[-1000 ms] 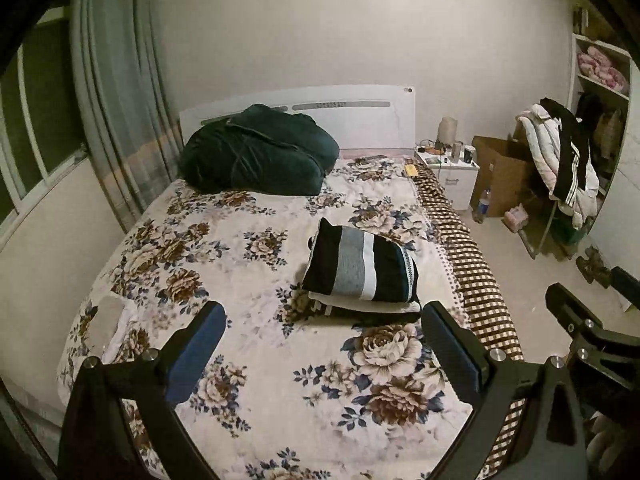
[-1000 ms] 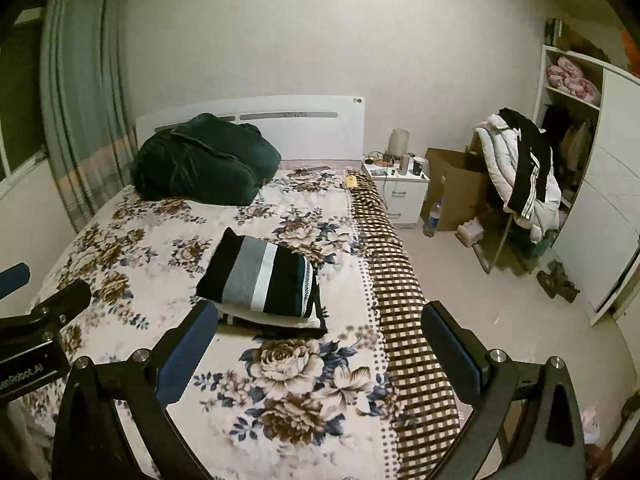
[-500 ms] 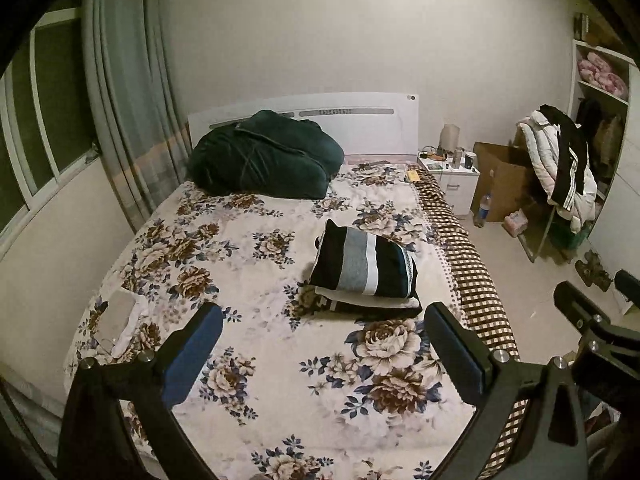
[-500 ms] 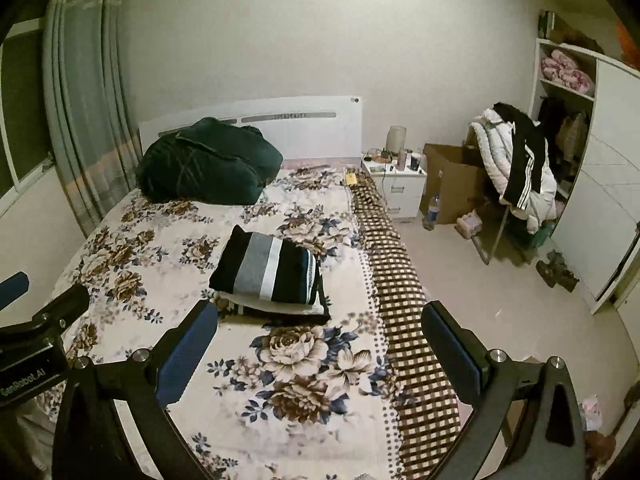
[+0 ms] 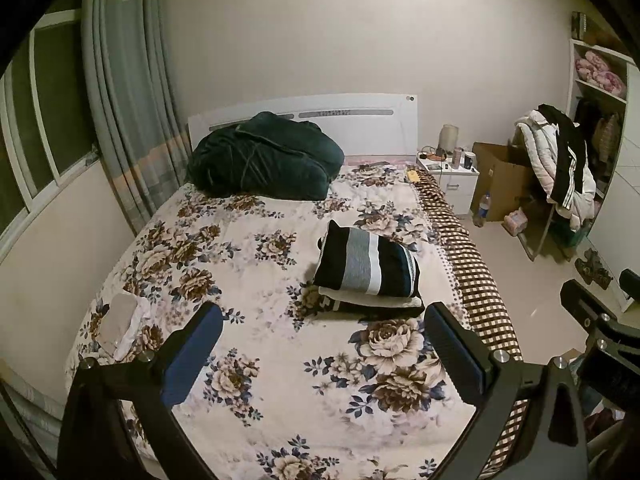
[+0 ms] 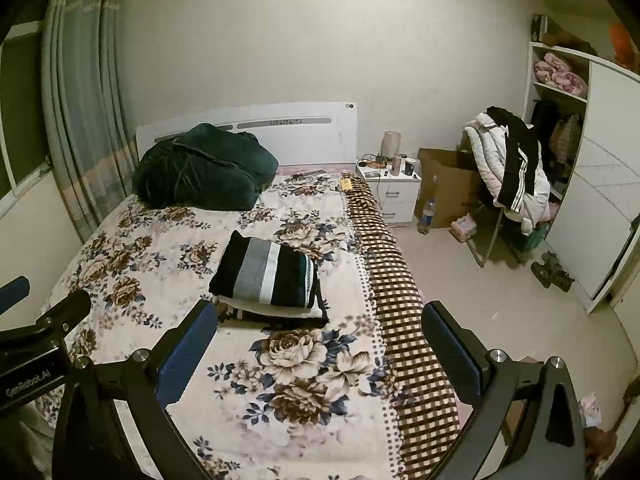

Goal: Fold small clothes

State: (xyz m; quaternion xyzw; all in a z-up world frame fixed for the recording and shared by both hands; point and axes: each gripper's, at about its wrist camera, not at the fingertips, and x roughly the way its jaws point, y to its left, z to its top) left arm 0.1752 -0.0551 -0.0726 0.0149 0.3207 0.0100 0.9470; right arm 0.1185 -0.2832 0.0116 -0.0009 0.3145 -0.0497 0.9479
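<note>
We hold the left gripper [image 5: 320,344] and right gripper [image 6: 318,340] apart, empty. The folded stack [image 5: 366,270] sits at twelve o'clock; the unfolded pale garment [image 5: 120,320] at nine wants flattening first.

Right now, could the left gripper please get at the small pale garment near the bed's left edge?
Probably yes: the left gripper is open and empty, and the pale garment lies uncovered on the floral bedspread, nothing between.

A home bedroom; floral-quilted bed [image 5: 248,320], white nightstand [image 6: 390,194], curtained window [image 5: 36,128], open wardrobe [image 6: 560,128].
</note>
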